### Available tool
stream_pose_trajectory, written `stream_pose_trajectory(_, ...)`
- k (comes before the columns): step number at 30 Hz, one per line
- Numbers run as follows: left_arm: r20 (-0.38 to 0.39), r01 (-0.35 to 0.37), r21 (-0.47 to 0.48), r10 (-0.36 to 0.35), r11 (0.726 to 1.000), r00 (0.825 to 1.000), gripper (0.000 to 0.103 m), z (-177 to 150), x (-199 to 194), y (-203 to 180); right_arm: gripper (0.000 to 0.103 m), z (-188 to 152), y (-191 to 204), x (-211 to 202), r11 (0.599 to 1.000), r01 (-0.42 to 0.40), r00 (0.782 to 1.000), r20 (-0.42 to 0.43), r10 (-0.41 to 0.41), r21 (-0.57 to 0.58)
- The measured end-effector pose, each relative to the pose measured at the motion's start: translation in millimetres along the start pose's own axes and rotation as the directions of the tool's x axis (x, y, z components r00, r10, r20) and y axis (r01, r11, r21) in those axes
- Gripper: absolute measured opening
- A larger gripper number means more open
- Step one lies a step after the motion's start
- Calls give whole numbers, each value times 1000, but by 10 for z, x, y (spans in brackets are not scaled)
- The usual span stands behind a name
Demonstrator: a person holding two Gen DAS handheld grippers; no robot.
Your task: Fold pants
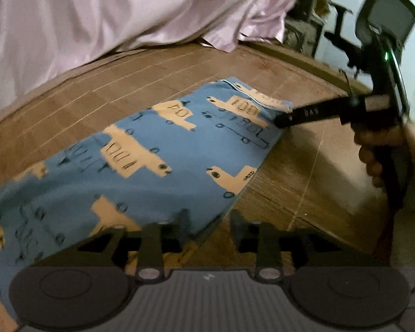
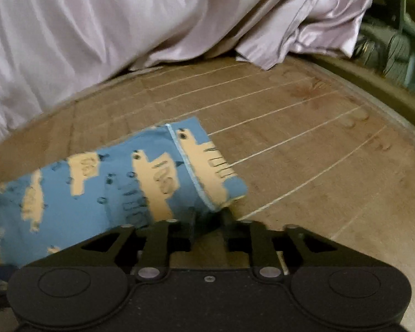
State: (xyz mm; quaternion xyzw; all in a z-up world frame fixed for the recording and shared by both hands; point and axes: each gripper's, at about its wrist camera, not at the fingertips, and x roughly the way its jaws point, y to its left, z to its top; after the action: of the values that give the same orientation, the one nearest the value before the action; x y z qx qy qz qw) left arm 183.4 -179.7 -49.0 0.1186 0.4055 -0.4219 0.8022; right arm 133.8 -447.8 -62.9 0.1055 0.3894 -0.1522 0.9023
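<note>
The pants (image 1: pixel 157 149) are blue with tan truck prints and lie flat on a brown slatted mat (image 1: pixel 152 74). My left gripper (image 1: pixel 210 221) is open at their near right edge, its left finger over the cloth and its right finger over the mat. In the right wrist view the pants (image 2: pixel 110 188) end in a piped hem band (image 2: pixel 207 166). My right gripper (image 2: pixel 209 215) is open with a narrow gap, and the hem's near corner sits between its fingers. The left wrist view shows the right gripper (image 1: pixel 283 121) touching that far corner, with a hand (image 1: pixel 373 152) holding it.
A pale pink sheet (image 1: pixel 110 13) is bunched along the back of the mat (image 2: pixel 304 138). Past the mat's wooden right edge (image 1: pixel 290 55) stands dark clutter (image 2: pixel 387 47). Bare mat stretches to the right of the pants.
</note>
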Motion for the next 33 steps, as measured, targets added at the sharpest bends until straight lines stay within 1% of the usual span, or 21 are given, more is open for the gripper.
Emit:
stream_pose_trajectory(1, 7, 6, -24, -6, 1000, 1000, 43, -28, -75, 37, 51, -6, 11, -8, 999, 39, 999, 7, -39, -16)
stream_pose_trajectory(2, 16, 8, -46, -7, 999, 1000, 49, -61, -158, 75, 65, -18, 18, -13, 997, 68, 998, 14, -67, -25)
stream_pose_trajectory(3, 28, -4, -67, 5, 998, 1000, 55, -103, -249, 111, 65, -31, 23, -34, 997, 73, 997, 29, -72, -31)
stream_pose_trajectory(4, 47, -31, -90, 35, 995, 998, 64, -180, -375, 165, 65, -35, 39, -52, 997, 68, 997, 42, -67, -40)
stream_pose_trajectory(5, 59, -58, -111, 65, 992, 996, 68, -223, -457, 201, 68, -40, 58, -73, 997, 56, 997, 55, -53, -54)
stream_pose_trajectory(7, 56, -126, -156, 136, 980, 989, 69, -359, -619, 339, 76, -59, 177, -124, 994, 13, 995, 96, -3, -105)
stream_pose_trajectory(9, 16, -211, -223, 220, 952, 975, 69, -485, -720, 523, 85, -88, 359, -161, 982, -49, 990, 121, 72, -181)
stream_pose_trajectory(10, -3, -243, -268, 251, 932, 968, 68, -550, -772, 638, 86, -115, 456, -166, 971, -76, 987, 122, 106, -227)
stream_pose_trajectory(12, -24, -269, -369, 280, 890, 960, 68, -675, -901, 872, 86, -184, 638, -151, 943, -113, 983, 106, 153, -314)
stream_pose_trajectory(14, -40, -291, -454, 307, 842, 951, 68, -818, -1044, 1078, 86, -243, 770, -123, 920, -139, 981, 77, 179, -367)
stream_pose_trajectory(16, -77, -322, -487, 327, 812, 942, 68, -943, -1144, 1225, 86, -287, 839, -87, 905, -152, 983, 35, 180, -398)
stream_pose_trajectory(17, -98, -341, -486, 337, 805, 936, 65, -996, -1170, 1266, 88, -299, 840, -91, 910, -139, 985, 39, 168, -390)
stream_pose_trajectory(18, -93, -350, -473, 349, 809, 933, 64, -1040, -1228, 1278, 90, -292, 825, -81, 917, -130, 988, 27, 152, -378)
stream_pose_trajectory(22, -139, -401, -404, 378, 822, 915, 63, -1190, -1347, 1300, 96, -229, 626, 0, 958, -149, 989, -49, 141, -246)
stream_pose_trajectory(24, -161, -434, -331, 403, 838, 901, 65, -1269, -1400, 1260, 98, -233, 614, -17, 957, -131, 991, -54, 121, -259)
stream_pose_trajectory(26, -177, -423, -318, 385, 849, 906, 64, -1294, -1470, 1271, 96, -234, 624, -54, 951, -126, 992, -55, 116, -281)
stream_pose_trajectory(27, -193, -420, -316, 375, 851, 907, 64, -1274, -1496, 1275, 93, -226, 634, -83, 948, -130, 991, -46, 122, -289)
stream_pose_trajectory(28, -198, -412, -315, 366, 855, 910, 65, -1232, -1533, 1275, 93, -203, 655, -140, 944, -152, 988, -24, 152, -294)
stream_pose_trajectory(30, -160, -368, -290, 335, 883, 929, 71, -1071, -1619, 1284, 96, -117, 744, -243, 918, -236, 968, 11, 252, -318)
stream_pose_trajectory(32, -129, -329, -262, 305, 907, 943, 76, -839, -1655, 1340, 99, -45, 960, -320, 860, -330, 931, 17, 365, -390)
stream_pose_trajectory(33, -125, -321, -253, 298, 913, 946, 77, -690, -1658, 1390, 99, -29, 1095, -325, 820, -377, 910, -4, 415, -431)
